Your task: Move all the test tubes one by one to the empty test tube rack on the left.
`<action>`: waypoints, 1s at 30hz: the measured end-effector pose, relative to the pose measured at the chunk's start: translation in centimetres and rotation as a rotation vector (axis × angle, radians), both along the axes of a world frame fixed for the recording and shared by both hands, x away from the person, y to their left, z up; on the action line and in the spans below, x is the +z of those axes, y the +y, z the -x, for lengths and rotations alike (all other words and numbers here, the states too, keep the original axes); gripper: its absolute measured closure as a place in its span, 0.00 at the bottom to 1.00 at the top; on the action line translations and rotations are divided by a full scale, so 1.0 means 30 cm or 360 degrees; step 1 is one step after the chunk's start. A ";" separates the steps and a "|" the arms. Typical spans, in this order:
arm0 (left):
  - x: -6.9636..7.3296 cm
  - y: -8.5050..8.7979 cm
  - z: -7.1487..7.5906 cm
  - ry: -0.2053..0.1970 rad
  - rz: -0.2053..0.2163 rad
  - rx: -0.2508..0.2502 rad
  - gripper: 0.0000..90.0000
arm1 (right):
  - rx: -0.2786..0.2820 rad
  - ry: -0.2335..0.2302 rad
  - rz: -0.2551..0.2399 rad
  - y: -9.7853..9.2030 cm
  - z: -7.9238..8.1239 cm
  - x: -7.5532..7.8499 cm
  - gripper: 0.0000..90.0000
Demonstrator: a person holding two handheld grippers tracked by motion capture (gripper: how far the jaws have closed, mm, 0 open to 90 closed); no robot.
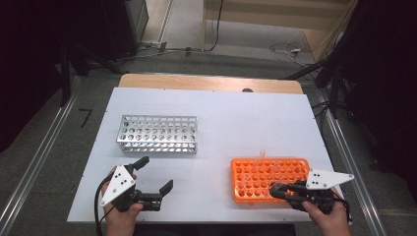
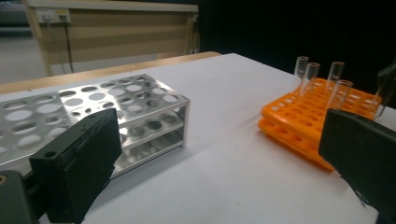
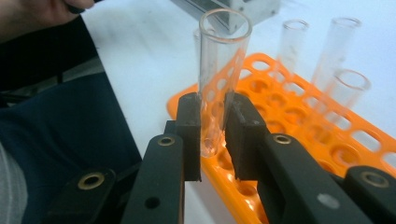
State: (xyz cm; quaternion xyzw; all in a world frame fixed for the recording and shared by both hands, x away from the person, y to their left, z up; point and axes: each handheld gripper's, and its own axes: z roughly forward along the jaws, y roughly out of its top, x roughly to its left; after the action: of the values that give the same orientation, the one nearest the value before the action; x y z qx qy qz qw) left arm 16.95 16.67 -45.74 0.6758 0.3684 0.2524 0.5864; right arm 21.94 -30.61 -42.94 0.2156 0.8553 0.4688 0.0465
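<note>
While the white table top (image 1: 221, 113) sits quiet under the high camera, we start at the left, where the left gripper (image 1: 156, 178) hovers low over the near left corner with its two black jaws spread wide apart and nothing between them. Just beyond it stands the silver perforated metal rack (image 1: 158, 133), and in the left gripper view that rack (image 2: 116, 116) rises right behind the left jaw. Moving across a bare stretch of table, we come to the orange plastic test-tube rack (image 1: 269, 178) at the near right, with several clear glass tubes (image 2: 334, 77) standing upright in its far holes. Now to the action: the right gripper (image 1: 278, 190) reaches in from the right over the rack's near edge, and in the right gripper view the right gripper (image 3: 214, 135) has its jaws clamped on the lower part of a clear glass test tube (image 3: 218, 70), one pad on each side. That tube stands nearly upright, its round bottom hanging just above the orange rack (image 3: 299, 140) at the near corner, its open mouth well above the pads.
</note>
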 end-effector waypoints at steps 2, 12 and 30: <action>0.009 -0.030 0.002 0.0007 -0.0005 -0.0060 0.00 | 0.0020 -0.0006 0.0001 0.020 0.005 0.003 0.82; 0.038 -0.096 -0.004 0.0049 -0.0001 -0.0164 0.06 | 0.0097 0.0018 -0.0001 0.114 0.019 0.001 0.82; 0.074 -0.252 0.011 0.0127 0.0059 -0.0409 0.38 | 0.0199 0.0044 0.0053 0.308 0.034 -0.027 0.82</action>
State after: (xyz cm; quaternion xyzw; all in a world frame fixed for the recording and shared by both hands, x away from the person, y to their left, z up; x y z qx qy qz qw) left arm 16.63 9.12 -43.51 0.7160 0.3063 0.1413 0.6112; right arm 20.93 -21.38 -43.76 0.1672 0.8754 0.4535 0.0088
